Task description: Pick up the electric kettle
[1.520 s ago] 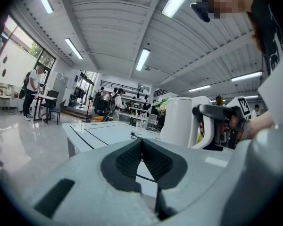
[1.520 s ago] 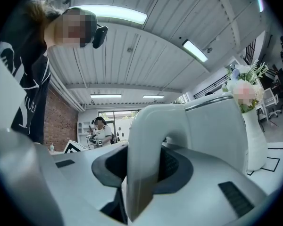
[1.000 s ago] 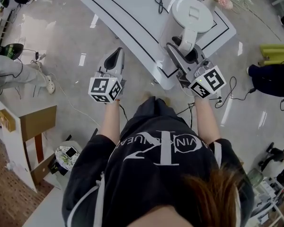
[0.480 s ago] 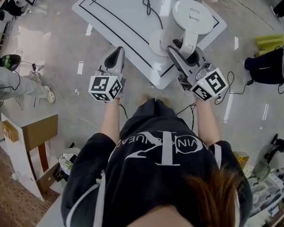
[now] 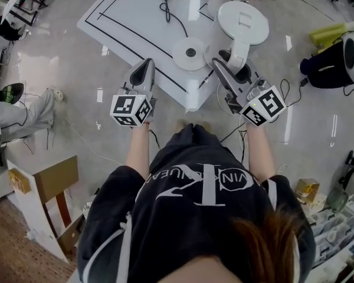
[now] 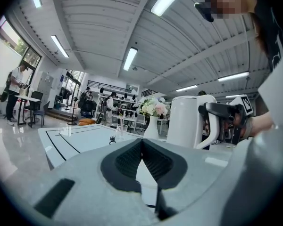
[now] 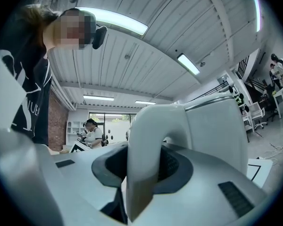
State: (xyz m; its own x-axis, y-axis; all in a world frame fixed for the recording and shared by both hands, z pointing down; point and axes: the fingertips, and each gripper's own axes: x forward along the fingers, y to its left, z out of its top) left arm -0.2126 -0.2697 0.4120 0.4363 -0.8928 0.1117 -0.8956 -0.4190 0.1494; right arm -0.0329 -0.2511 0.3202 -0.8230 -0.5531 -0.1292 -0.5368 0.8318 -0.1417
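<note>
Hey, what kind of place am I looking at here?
Probably an open-plan lab or workshop rather than a home: a white table marked with black lines, cables trailing over a polished floor, and strip lights on a ribbed ceiling.

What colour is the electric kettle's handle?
White. The electric kettle's handle shows best in the right gripper view, up close.

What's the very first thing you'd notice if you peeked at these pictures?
The big white kettle grabs the eye first, at the near edge of the white table, gripped by its handle in the right tool. Next comes its round base, bare on the table just to the kettle's left in the head view. The left tool hovers shut and empty by the table's near corner.
</note>
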